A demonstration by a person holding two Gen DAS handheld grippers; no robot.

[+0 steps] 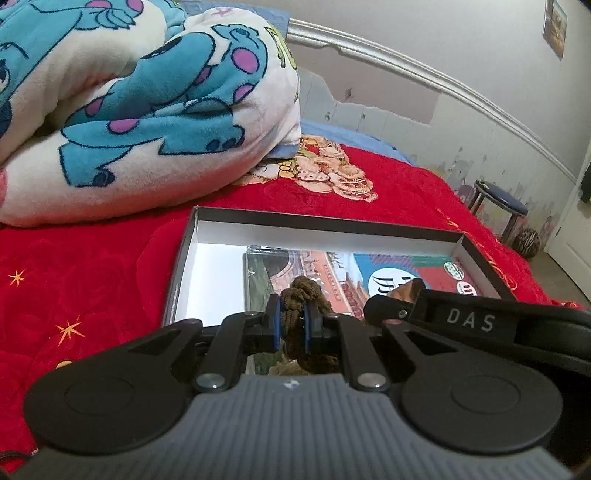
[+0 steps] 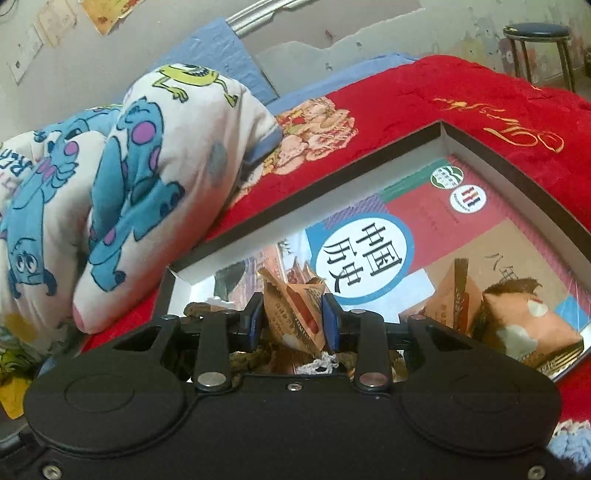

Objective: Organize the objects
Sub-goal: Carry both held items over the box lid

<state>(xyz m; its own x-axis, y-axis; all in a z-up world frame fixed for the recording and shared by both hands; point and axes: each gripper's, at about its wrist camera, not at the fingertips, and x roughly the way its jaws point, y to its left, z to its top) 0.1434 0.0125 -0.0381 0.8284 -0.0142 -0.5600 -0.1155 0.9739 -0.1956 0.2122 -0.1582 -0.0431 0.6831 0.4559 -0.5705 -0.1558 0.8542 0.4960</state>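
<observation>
Both grippers busy over the shallow box [image 1: 325, 230] lying on the red blanket of the bed [image 1: 92, 266], near the folded cartoon blanket [image 1: 147, 103] toward the bed's head end

Left gripper [image 1: 293, 325]: fingers clamped on a brown knitted cord [image 1: 306, 295], a bunched loop of it standing up between the blue pads, more hanging below; held low above the near edge of the box, probably so the soft thing can be dropped inside rather than left loose on the bed

Right gripper [image 2: 293, 321]: fingers closed on an orange snack packet [image 2: 295, 314], pinched at its flat sides so the crinkly wrapper cannot slip; carried just above the box's near wall, over the textbook [image 2: 354, 251] that covers most of the box floor

Two more orange packets [image 2: 517, 317] already inside, resting on the textbook toward the right near corner, hence the likely aim: small loose things gathered on top of the flat book

Blue-topped stool [image 2: 535, 33] beyond the far edge of the bed, well apart from the work

Judged partly done: book and some packets in, cord and one packet not yet released
</observation>
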